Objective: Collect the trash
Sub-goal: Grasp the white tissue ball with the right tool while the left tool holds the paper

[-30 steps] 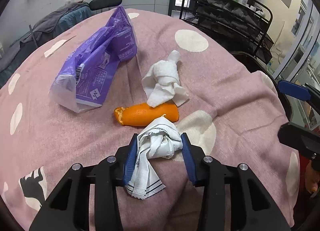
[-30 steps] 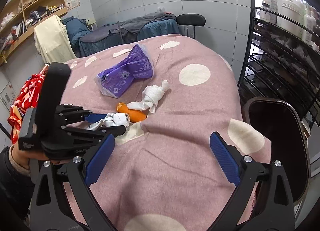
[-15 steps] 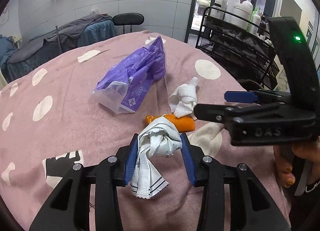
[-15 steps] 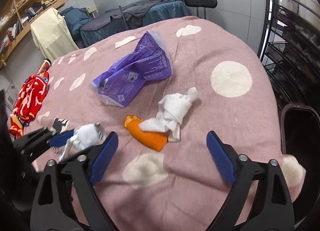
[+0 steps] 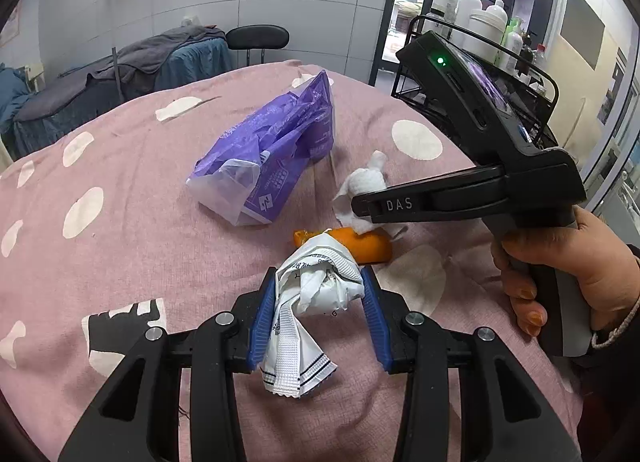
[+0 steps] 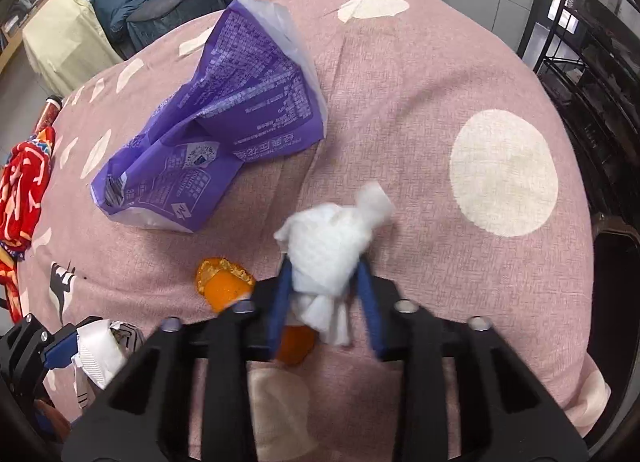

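My left gripper (image 5: 318, 298) is shut on a crumpled white wrapper (image 5: 316, 290) and holds it over the pink spotted cloth (image 5: 120, 246). My right gripper (image 6: 326, 286) has its blue fingers closed around a crumpled white tissue (image 6: 332, 238), which still rests on the cloth. An orange peel (image 6: 224, 286) lies under and left of the tissue; it also shows in the left wrist view (image 5: 368, 246). A purple plastic bag (image 6: 224, 121) lies flat farther back; it shows in the left wrist view too (image 5: 276, 141).
A black wire rack with white bottles (image 5: 480, 21) stands at the right. A dark bin rim (image 6: 616, 254) sits beside the table's right edge. A red patterned cloth (image 6: 20, 181) hangs at the left. A stool and a covered bed (image 5: 168, 57) stand behind.
My right gripper has moved forward and down over the tissue and closed on it. My left gripper has lifted slightly, still holding the wrapper.
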Tool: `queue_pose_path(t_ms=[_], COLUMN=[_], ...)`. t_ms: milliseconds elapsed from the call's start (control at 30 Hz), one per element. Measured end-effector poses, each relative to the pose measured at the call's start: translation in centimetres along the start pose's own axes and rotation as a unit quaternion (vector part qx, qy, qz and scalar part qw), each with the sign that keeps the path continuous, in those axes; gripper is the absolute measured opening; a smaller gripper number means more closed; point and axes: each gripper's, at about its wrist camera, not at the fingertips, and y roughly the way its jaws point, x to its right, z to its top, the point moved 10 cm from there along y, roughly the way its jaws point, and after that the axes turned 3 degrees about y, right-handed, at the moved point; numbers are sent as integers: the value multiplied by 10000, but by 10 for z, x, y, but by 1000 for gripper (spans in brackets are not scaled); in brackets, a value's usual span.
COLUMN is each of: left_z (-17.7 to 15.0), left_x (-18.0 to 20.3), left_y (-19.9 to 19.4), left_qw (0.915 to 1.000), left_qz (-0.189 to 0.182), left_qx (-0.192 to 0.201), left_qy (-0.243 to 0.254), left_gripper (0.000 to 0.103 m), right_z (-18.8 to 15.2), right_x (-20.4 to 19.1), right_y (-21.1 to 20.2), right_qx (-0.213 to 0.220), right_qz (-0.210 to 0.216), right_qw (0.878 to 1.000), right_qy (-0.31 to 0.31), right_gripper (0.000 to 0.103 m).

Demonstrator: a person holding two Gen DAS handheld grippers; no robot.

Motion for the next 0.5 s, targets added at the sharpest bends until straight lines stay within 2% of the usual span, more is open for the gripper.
queue_pose_path(t_ms=[133,333,500], left_z=[0,1,2], left_x=[1,12,28], left_y=[-2,-6,-6], left_qw=[10000,9999,9997], left_qz=[-18,-30,-108], left_qx=[41,95,111], left_qy=[6,81,192], left_gripper=[41,41,41], right_z=[-3,-12,-26], right_x=[-4,-1,11], right_y=[-13,-49,-83], right_qx=[172,671,1114], right_qz=[267,378,208], right_qw=[9995,9970,9935], right_qy=[-17,-56,-116], right_gripper=[23,23,23])
